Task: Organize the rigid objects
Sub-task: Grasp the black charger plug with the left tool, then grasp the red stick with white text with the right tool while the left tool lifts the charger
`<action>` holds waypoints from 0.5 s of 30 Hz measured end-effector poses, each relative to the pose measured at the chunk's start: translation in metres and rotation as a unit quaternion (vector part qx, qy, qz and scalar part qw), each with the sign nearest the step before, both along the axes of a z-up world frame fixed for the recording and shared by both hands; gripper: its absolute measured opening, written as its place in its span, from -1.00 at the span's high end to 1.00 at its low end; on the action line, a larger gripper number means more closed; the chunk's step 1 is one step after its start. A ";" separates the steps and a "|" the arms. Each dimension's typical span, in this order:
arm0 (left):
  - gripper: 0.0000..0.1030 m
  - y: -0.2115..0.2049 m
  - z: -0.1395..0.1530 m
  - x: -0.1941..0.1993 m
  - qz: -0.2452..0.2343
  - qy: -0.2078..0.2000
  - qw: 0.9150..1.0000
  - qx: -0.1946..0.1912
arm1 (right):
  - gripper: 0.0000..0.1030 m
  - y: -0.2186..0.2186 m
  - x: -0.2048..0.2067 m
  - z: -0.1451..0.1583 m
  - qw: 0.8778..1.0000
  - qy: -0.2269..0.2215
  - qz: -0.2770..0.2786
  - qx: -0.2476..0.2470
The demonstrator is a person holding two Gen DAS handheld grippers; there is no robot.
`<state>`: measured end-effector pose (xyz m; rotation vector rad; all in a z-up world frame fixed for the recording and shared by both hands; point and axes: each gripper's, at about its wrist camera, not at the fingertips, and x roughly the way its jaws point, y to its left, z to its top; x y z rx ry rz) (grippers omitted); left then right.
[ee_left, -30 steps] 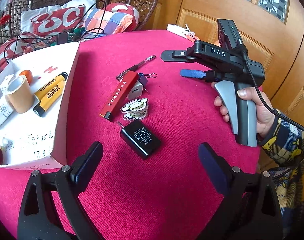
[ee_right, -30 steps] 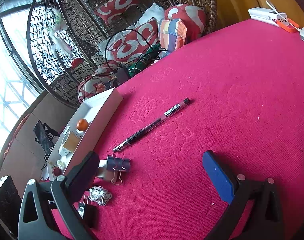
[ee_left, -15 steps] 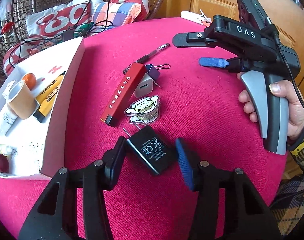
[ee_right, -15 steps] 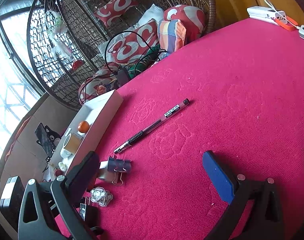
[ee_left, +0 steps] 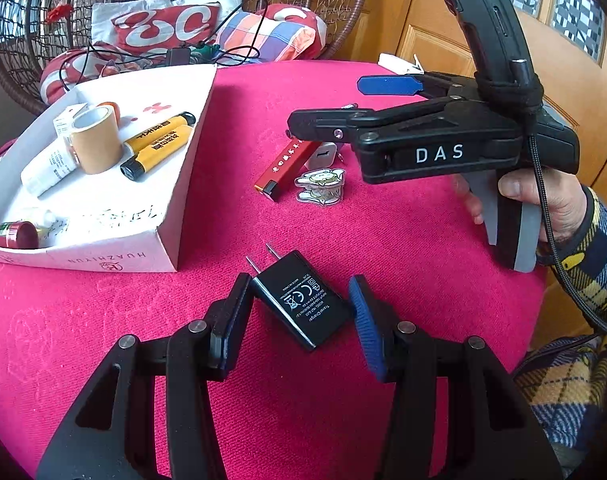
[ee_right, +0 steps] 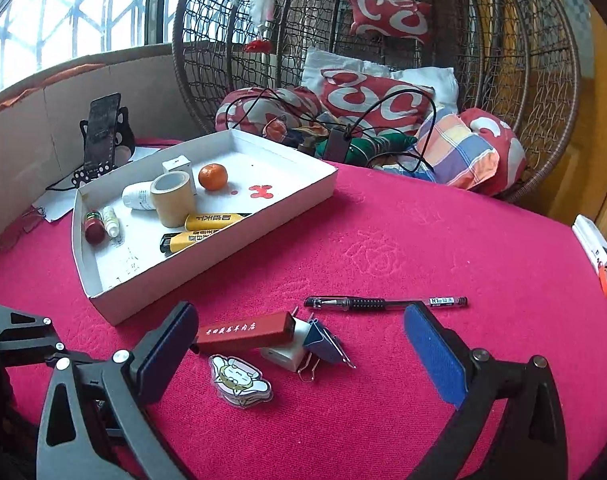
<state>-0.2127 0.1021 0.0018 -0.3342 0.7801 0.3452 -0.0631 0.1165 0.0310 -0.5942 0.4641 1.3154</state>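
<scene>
You are clamping the black charger point(ee_left: 301, 304) in your left hand-held gripper point(ee_left: 299, 312); be lifting it level toward the white box point(ee_left: 165, 236). Right hand-held gripper point(ee_right: 299, 344) is gaping, empty.

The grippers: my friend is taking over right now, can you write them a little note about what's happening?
Left gripper: closed on the black charger, just in front of the white box.
Right gripper: open, empty, above the leftover pile.
Done: tape roll, two yellow markers, orange and small bottles are in the box.
Left: drop the charger in, then the red case, white plug, binder clip, cartoon charm and pen.
</scene>
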 end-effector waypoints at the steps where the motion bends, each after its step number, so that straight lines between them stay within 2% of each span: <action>1: 0.04 0.001 -0.001 -0.003 0.005 -0.001 1.000 -0.003 | -1.00 0.006 -0.007 -0.004 1.000 -0.010 0.013 -0.010; 5: 0.04 0.004 -0.007 -0.011 0.021 -0.003 1.000 -0.018 | -1.00 0.022 -0.028 -0.020 0.996 -0.068 0.039 -0.048; 11: 0.04 0.004 -0.006 -0.012 0.022 -0.010 1.000 -0.019 | -0.99 0.035 -0.041 -0.040 0.985 -0.144 0.030 -0.092; 13: 0.04 0.003 -0.005 -0.012 0.022 -0.011 1.000 -0.016 | -0.96 0.032 -0.042 -0.041 0.985 -0.146 0.033 -0.086; 14: 0.04 0.003 -0.005 -0.013 0.023 -0.012 1.000 -0.015 | -0.68 0.031 -0.041 -0.041 0.986 -0.135 0.035 -0.091; 15: 0.04 0.003 -0.004 -0.013 0.024 -0.013 1.000 -0.014 | -0.59 0.030 -0.039 -0.040 0.987 -0.131 0.030 -0.089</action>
